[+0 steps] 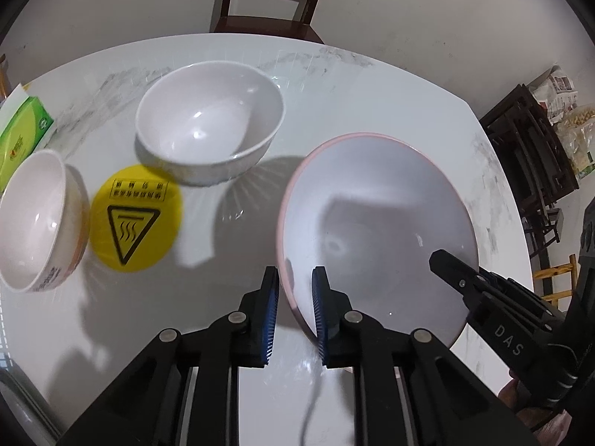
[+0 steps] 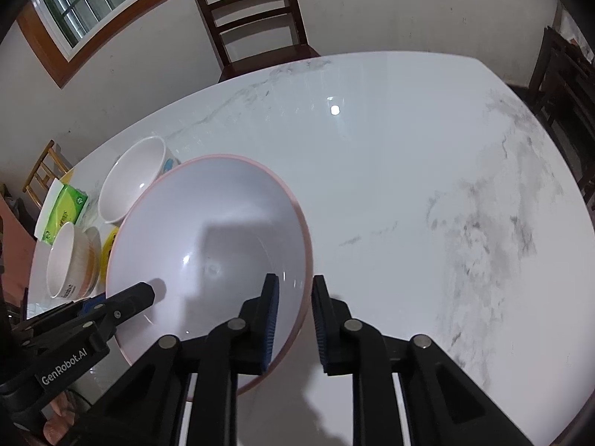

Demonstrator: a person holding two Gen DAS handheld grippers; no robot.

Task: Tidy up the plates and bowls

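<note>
Pink-rimmed bowl [image 1: 375, 230] sits on the marble bench [image 2: 409, 171], right of the other dishes. Left tongs [image 1: 295, 312] pinch its left rim, blue pads either side of the wall. Right tongs [image 2: 295, 319] straddle its right rim, one pad inside and one outside, closed on it. White bowl [image 1: 210, 120] stands behind, upright. Small printed bowl [image 1: 39, 219] sits far left, beside a yellow warning sticker [image 1: 135, 217]. Green tissue box [image 1: 22, 135] at the bench's left edge.
</note>
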